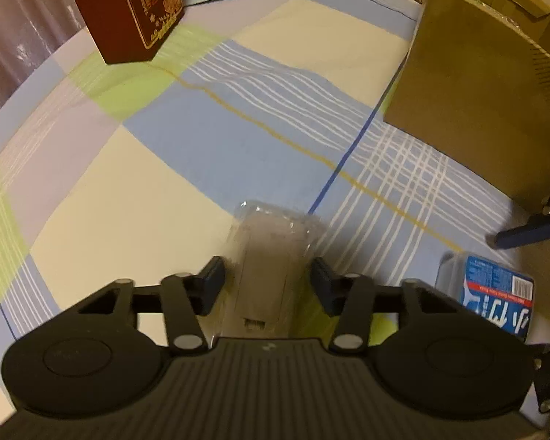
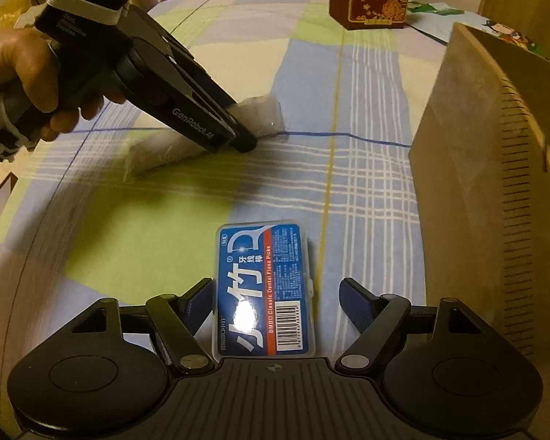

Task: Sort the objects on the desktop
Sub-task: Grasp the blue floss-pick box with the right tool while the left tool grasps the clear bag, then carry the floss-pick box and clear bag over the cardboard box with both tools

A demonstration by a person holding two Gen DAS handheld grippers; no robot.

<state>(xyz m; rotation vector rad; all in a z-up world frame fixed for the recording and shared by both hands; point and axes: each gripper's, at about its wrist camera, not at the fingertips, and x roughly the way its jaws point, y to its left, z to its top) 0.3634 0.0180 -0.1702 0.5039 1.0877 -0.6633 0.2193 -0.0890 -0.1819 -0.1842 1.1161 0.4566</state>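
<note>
You are pinching one clear packet [image 1: 267, 253] in your left gripper [image 1: 267, 282]; your right gripper [image 2: 271, 304], jaws spread, is hovering around one blue floss box [image 2: 264, 289], at 6 o'clock.

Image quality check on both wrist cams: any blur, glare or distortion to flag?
Left wrist view: warm dim light, heavy fisheye bending of the checked cloth, and the clear-wrapped packet between the left gripper fingers looks soft. Right wrist view: glare spots on the floss pick box lid, streaky motion blur on the cloth at left, cardboard box bowed by the lens.
</note>
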